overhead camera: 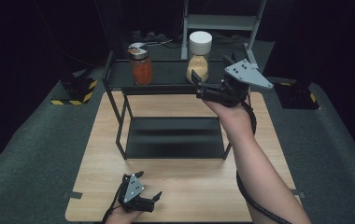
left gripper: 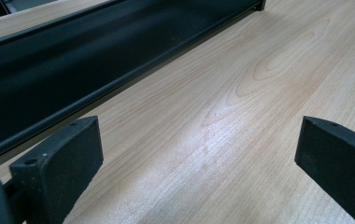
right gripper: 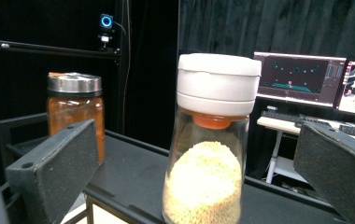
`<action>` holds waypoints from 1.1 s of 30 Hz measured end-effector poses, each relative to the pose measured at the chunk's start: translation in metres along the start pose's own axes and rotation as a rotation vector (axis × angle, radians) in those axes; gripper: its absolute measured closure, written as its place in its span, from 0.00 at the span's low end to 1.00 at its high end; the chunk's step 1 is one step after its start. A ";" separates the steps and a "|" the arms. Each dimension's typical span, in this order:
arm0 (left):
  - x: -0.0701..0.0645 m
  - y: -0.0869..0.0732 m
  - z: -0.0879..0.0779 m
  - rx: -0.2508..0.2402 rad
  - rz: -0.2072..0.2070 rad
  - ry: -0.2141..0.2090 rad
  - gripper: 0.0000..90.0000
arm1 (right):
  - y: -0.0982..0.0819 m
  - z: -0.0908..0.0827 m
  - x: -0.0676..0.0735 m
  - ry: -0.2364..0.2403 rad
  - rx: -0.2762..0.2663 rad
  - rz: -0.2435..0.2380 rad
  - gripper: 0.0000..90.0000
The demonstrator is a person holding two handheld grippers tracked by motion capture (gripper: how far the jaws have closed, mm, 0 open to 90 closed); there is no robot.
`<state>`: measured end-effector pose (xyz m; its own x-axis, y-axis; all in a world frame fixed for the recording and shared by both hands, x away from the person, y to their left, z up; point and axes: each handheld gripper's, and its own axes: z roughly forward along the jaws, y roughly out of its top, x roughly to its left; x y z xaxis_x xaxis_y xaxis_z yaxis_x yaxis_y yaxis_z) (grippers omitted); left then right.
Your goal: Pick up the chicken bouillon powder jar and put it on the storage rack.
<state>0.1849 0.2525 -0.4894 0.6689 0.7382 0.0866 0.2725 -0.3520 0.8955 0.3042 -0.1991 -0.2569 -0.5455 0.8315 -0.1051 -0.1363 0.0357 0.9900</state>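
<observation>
A clear jar with a white lid (overhead camera: 199, 55), holding yellow grains, stands upright on the top level of a black two-level shelf (overhead camera: 166, 73). An orange-filled jar with a metal lid (overhead camera: 141, 66) stands to its left. My right gripper (overhead camera: 211, 70) hovers just in front of the white-lidded jar, open, jaws apart from it. In the right gripper view the white-lidded jar (right gripper: 207, 186) sits ahead, centred between the open right gripper (right gripper: 196, 137) jaws, with the orange jar (right gripper: 75, 114) left. My left gripper (overhead camera: 148, 185) is low near the table's front edge, open and empty (left gripper: 199, 140).
The shelf's lower level (overhead camera: 175, 137) lies on the wooden table (overhead camera: 259, 154); its rim (left gripper: 73, 107) is close ahead of the left gripper. A metal frame (overhead camera: 220, 21) stands behind the table. Striped stand bases (overhead camera: 75, 93) sit on the floor. Monitors (right gripper: 299, 77) glow in the background.
</observation>
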 end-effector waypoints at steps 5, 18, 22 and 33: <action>0.000 0.000 0.000 0.001 0.002 0.001 0.01 | -0.002 -0.010 -0.001 0.003 -0.006 -0.002 0.00; 0.000 0.001 0.001 0.004 0.005 0.000 0.01 | -0.012 -0.039 0.003 0.035 -0.003 -0.034 0.00; 0.000 0.001 0.001 0.005 0.007 -0.001 0.01 | -0.019 -0.048 0.007 0.041 0.018 -0.055 0.00; -0.001 0.002 0.001 0.011 0.007 0.006 0.01 | -0.049 -0.068 0.010 0.057 0.064 -0.082 0.00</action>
<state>0.1852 0.2503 -0.4883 0.6665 0.7393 0.0958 0.2753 -0.3635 0.8900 0.2491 -0.2301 -0.3127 -0.5809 0.7916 -0.1896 -0.1303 0.1395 0.9816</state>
